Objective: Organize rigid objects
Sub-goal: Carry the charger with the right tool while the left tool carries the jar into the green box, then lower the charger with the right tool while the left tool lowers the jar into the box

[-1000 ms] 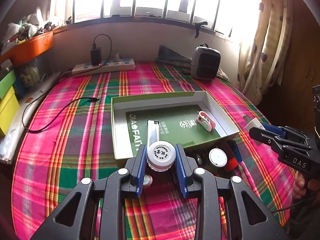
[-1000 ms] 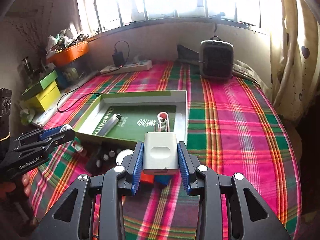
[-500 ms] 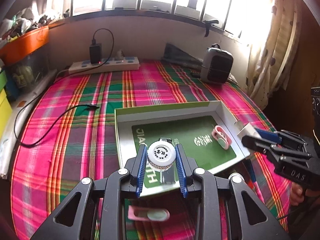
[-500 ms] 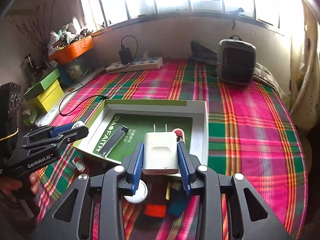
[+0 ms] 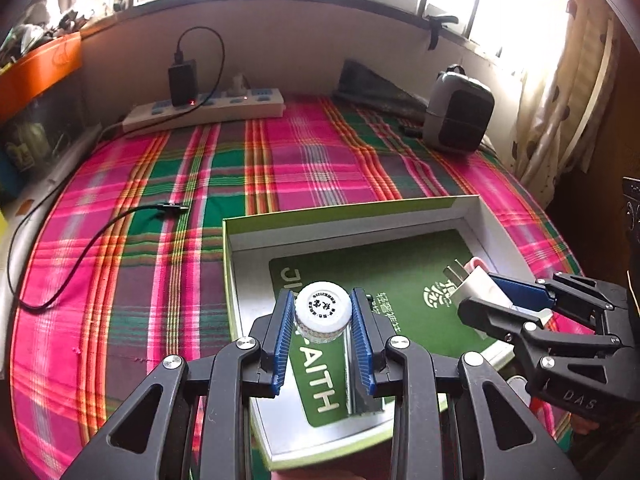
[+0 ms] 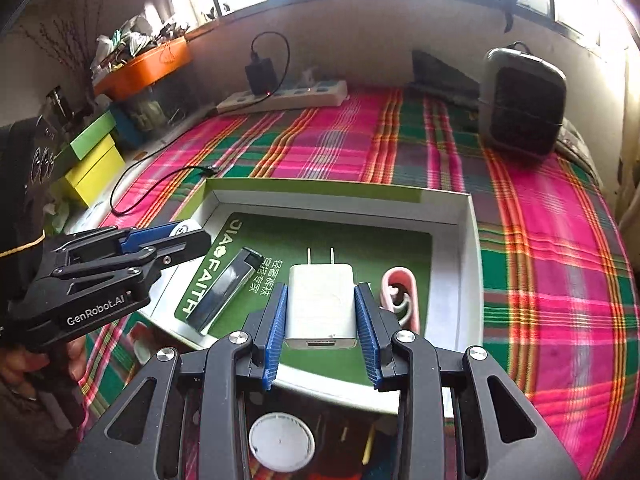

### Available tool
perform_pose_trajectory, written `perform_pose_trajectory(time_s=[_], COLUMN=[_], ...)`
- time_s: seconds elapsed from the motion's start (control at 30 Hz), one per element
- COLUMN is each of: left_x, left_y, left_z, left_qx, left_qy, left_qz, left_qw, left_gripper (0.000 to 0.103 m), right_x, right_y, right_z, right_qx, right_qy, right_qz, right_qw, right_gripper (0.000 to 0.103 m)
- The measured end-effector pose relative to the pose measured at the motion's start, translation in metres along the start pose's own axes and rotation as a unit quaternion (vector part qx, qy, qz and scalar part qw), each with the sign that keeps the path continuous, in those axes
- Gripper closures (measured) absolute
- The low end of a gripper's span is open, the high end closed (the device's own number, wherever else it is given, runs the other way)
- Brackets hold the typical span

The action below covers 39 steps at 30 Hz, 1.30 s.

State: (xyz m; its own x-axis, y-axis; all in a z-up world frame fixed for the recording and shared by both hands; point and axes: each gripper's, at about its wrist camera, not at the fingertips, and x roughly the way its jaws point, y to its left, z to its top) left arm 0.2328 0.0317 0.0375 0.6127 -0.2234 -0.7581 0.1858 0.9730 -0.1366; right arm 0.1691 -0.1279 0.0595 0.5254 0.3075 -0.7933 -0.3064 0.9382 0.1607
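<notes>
Your left tongs (image 5: 323, 320) are clamped on a small white-capped bottle (image 5: 322, 310), and your right tongs (image 6: 321, 312) are closed on a white wall charger (image 6: 321, 300), prongs pointing to twelve o'clock. Both loads hang over the open green-lined box (image 6: 468, 240) on the plaid-covered table (image 5: 160, 280): the bottle near the box's seven o'clock corner, the charger just above the lining toward five o'clock. Already in the box lie a dark lighter (image 6: 224, 292) at nine o'clock of the charger and a pink clip (image 6: 400, 296) at three o'clock. Judging by looks, both pieces are light, stiff and smooth-skinned, so they may slide in the ribbed pads if you tilt. The bottle's round cap gives only narrow contact; a grip lower on its body would probably sit firmer. The charger's flat sides suit your present hold. Set each down on bare lining, clear of lighter and clip.
</notes>
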Motion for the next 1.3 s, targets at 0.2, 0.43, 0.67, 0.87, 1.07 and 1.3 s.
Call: perform_pose_trajectory(time_s=[0.2, 0.43, 0.67, 0.87, 1.07, 1.3], left_x=[0.010, 0.015, 0.019, 0.020, 0.020, 0.020], left_y=[0.002, 0.001, -0.003, -0.006, -0.006, -0.005], left_z=[0.001, 0.001, 0.000, -0.001, -0.001, 0.000], left_qx=[0.000, 0.007, 0.012, 0.015, 0.015, 0.016], left_qy=[0.008, 0.010, 0.016, 0.016, 0.015, 0.016], left_qz=[0.009, 0.015, 0.008, 0.012, 0.013, 0.014], left_qw=[0.9999, 0.9998, 0.9998, 0.9997, 0.9997, 0.9996], left_gripper=[0.076, 0.076, 0.075, 0.075, 0.075, 0.075], right_x=[0.013, 0.022, 0.029, 0.031, 0.032, 0.033], right_y=[0.003, 0.003, 0.005, 0.004, 0.004, 0.005], right_z=[0.001, 0.002, 0.002, 0.002, 0.001, 0.001], right_qx=[-0.010, -0.018, -0.022, -0.022, -0.025, -0.029], right_qy=[0.013, 0.021, 0.030, 0.032, 0.031, 0.032], right_qz=[-0.001, -0.007, -0.008, -0.008, -0.007, -0.006], right_qw=[1.000, 1.000, 0.999, 0.999, 0.999, 0.999], right_gripper=[0.068, 0.068, 0.068, 0.068, 0.068, 0.068])
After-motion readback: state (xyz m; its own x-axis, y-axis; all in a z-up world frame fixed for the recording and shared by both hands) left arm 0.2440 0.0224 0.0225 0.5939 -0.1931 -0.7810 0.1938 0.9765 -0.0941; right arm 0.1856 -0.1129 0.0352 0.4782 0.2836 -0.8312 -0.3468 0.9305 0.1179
